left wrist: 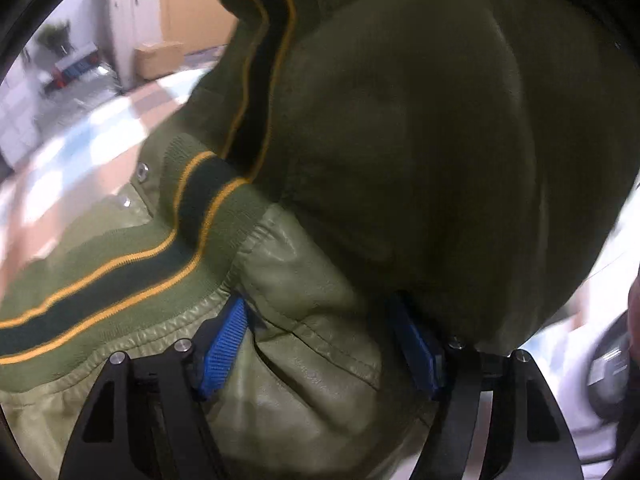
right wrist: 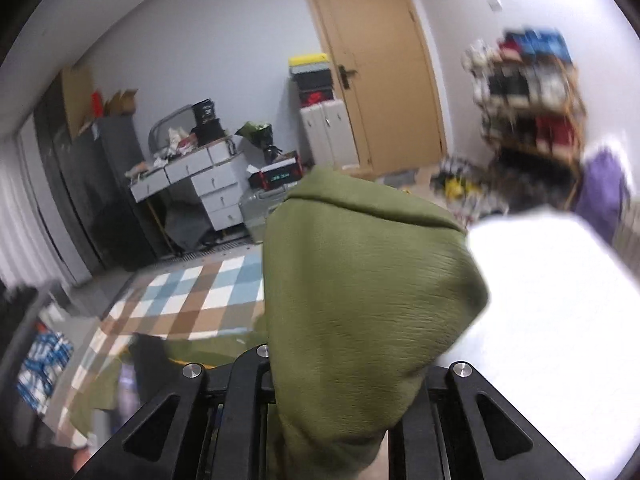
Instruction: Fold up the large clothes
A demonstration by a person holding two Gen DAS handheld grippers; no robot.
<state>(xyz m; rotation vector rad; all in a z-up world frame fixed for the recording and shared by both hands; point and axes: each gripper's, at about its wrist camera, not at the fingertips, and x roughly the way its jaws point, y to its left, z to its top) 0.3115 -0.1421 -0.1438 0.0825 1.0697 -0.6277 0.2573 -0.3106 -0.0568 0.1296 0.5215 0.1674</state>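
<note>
An olive-green jacket (left wrist: 400,140) with a ribbed collar (left wrist: 132,280) striped dark green and yellow fills the left wrist view. My left gripper (left wrist: 320,350) points down into it. A thick creased bunch of the shiny fabric sits between its blue pads (left wrist: 224,348) and touches both. In the right wrist view my right gripper (right wrist: 340,360) is raised and shut on a fold of the same jacket (right wrist: 360,280). The cloth drapes over its fingertips and hides them. The rest of the jacket lies low on the checked rug (right wrist: 192,304).
A white surface (right wrist: 540,300) lies to the right. Behind stand a white drawer desk (right wrist: 200,184), a dark cabinet (right wrist: 92,184), a grey suitcase (right wrist: 256,208), a wooden door (right wrist: 380,68) and a cluttered shelf (right wrist: 532,100). A cardboard box (left wrist: 160,60) stands far back.
</note>
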